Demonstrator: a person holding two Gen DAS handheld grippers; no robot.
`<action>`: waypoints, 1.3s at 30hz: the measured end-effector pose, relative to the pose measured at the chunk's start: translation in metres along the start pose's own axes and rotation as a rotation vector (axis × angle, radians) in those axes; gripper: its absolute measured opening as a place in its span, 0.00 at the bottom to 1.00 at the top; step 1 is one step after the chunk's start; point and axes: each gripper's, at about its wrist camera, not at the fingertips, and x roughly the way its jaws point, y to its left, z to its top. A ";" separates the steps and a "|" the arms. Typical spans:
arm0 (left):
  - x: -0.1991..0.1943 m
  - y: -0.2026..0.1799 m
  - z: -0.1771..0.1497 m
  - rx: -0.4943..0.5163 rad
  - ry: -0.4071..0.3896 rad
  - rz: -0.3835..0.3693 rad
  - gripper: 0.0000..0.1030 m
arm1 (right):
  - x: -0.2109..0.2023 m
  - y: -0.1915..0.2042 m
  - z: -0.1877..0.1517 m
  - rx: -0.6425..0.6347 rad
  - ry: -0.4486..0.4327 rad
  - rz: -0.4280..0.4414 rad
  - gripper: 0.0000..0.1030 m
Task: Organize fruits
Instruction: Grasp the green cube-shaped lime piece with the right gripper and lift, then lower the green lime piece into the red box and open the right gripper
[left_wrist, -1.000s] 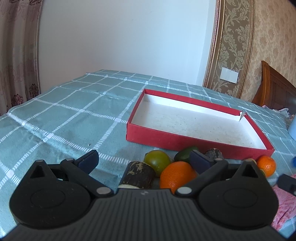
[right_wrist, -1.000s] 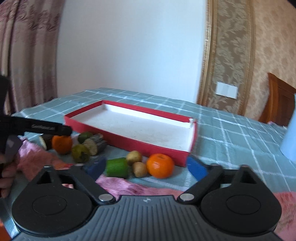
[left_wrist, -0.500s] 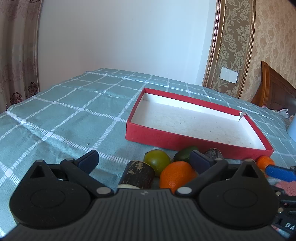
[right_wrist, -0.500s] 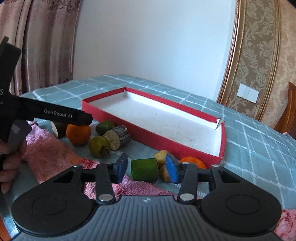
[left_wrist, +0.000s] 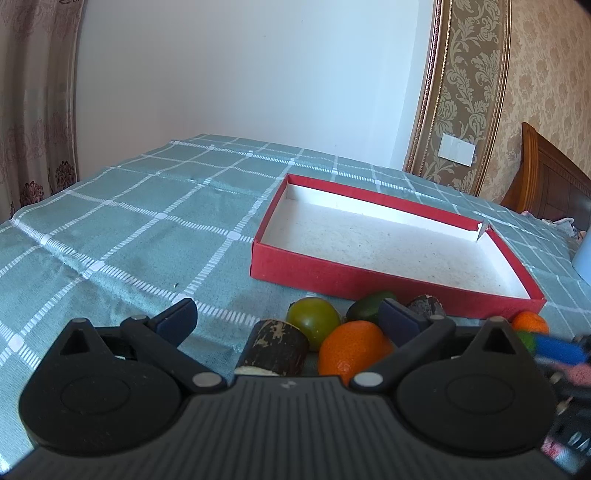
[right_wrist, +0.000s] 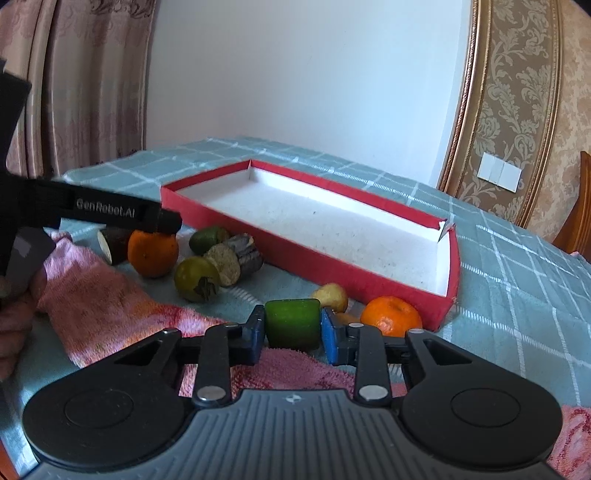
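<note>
Green fruit chunk (right_wrist: 292, 323): squat cylinder, smooth glossy skin, flat ends; sits on pink terry towel (right_wrist: 110, 295) in front of red box (right_wrist: 369, 273), between blue pads of right gripper (right_wrist: 292, 332), jaws closing, pads touching both ends. Box: shallow cardboard, white speckled lining. Left gripper (left_wrist: 286, 319): jaws spread, grasping nothing, above orange (left_wrist: 352, 349) and bark-skinned stub (left_wrist: 275, 347).

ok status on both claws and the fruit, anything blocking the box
Right claw closing on green chunk. Left claw open, empty. Red box empty, path clear.
</note>
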 end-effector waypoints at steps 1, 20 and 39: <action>0.000 0.000 0.000 0.000 0.000 0.000 1.00 | -0.003 -0.002 0.004 0.008 -0.021 -0.001 0.30; 0.001 0.000 -0.001 -0.002 0.009 -0.007 1.00 | 0.061 -0.075 0.031 0.240 0.010 -0.169 0.33; -0.045 0.012 -0.018 0.125 -0.131 0.024 1.00 | -0.029 -0.076 -0.028 0.452 -0.212 -0.186 0.89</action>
